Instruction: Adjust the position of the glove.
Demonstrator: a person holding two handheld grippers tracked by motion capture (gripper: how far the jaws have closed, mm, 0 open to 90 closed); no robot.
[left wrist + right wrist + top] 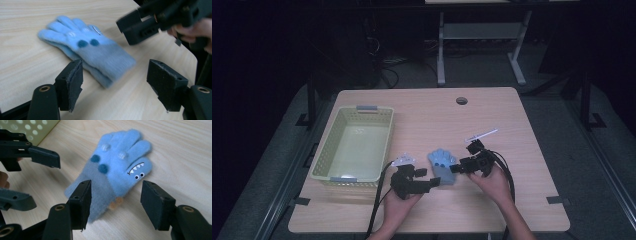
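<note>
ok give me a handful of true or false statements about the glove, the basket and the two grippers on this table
1. The blue glove lies flat on the wooden table. True.
2. The glove is inside the green basket. False: it lies on the table to the right of the basket in the high view.
3. The right gripper is shut on the glove's cuff. False: its jaws stand apart, the pads not pressing on the glove.
4. The left gripper is open, with the cuff end of the glove just ahead of it. True.
5. The glove bears a small face with teeth and eyes. True.
6. The basket is full of gloves. False: no glove shows in it.
</note>
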